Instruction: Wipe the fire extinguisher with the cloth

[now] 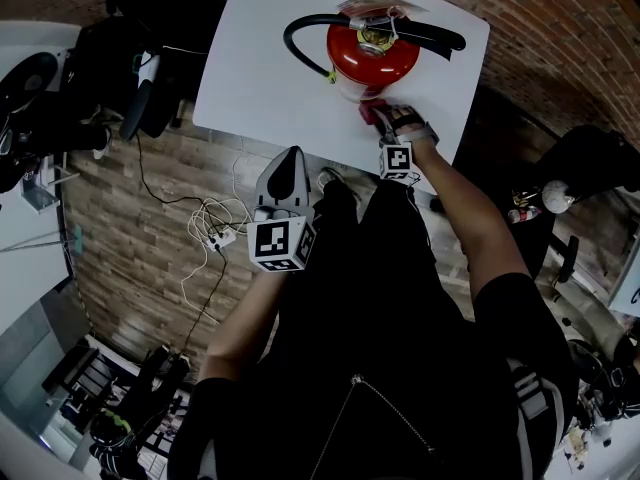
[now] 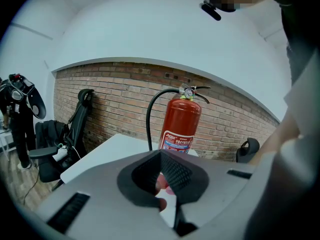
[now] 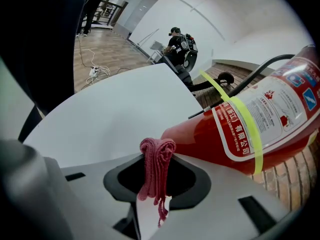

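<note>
Head view: R tongs (image 1: 380,118) clamped on pink cloth (image 1: 367,114) at upright extinguisher (image 1: 372,56) base, by surface (image 1: 250,68) near edge; L tongs (image 1: 290,160) closed, empty, short of edge; open room left.

The red metal fire extinguisher (image 1: 372,58) stands upright on the white surface (image 1: 250,68), toward its far right part. A black hose (image 2: 148,124) rises from the top and curves down along 1 side. On the top there are a black lever and a small round gauge. The body has a white printed label and 1 yellow-green band around it. The pink knitted cloth (image 3: 155,174) is bunched into a narrow fold and pinched between the 2 tongs of the right gripper (image 3: 157,156). Its looped top lies just beside the lower body of the extinguisher, on the near side. Whether they touch is not clear. Loose threads hang below.
</note>
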`<state>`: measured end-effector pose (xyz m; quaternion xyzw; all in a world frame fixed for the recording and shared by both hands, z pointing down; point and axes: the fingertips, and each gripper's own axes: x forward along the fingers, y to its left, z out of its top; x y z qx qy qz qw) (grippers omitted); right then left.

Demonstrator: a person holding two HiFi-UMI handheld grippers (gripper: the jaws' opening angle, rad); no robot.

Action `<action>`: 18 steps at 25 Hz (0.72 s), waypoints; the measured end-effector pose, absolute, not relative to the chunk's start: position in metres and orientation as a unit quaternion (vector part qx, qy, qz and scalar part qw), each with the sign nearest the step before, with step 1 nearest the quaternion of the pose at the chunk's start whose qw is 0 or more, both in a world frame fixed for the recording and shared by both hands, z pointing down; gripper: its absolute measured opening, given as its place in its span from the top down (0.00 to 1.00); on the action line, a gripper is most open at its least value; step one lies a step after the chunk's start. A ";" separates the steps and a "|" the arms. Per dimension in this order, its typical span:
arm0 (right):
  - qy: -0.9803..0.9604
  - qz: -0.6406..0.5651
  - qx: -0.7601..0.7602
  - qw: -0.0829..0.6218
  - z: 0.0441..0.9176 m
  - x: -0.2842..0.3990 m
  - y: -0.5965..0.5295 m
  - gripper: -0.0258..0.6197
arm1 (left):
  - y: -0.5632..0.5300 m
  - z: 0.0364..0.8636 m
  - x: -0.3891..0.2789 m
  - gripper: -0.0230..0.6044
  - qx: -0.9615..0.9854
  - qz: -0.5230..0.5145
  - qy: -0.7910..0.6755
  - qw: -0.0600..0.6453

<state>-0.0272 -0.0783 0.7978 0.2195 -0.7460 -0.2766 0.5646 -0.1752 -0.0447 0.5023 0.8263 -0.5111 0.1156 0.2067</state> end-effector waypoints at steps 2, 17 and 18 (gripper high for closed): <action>-0.746 -0.276 0.222 0.564 0.795 -0.028 -0.078 0.78 | -0.043 0.502 -0.177 0.95 0.826 0.113 -0.511 0.208; -0.746 -0.289 0.251 0.546 0.744 -0.039 -0.078 0.78 | -0.038 0.493 -0.172 0.95 0.838 0.099 -0.497 0.201; -0.746 -0.291 0.252 0.544 0.739 -0.040 -0.078 0.78 | -0.038 0.491 -0.171 0.95 0.840 0.097 -0.496 0.200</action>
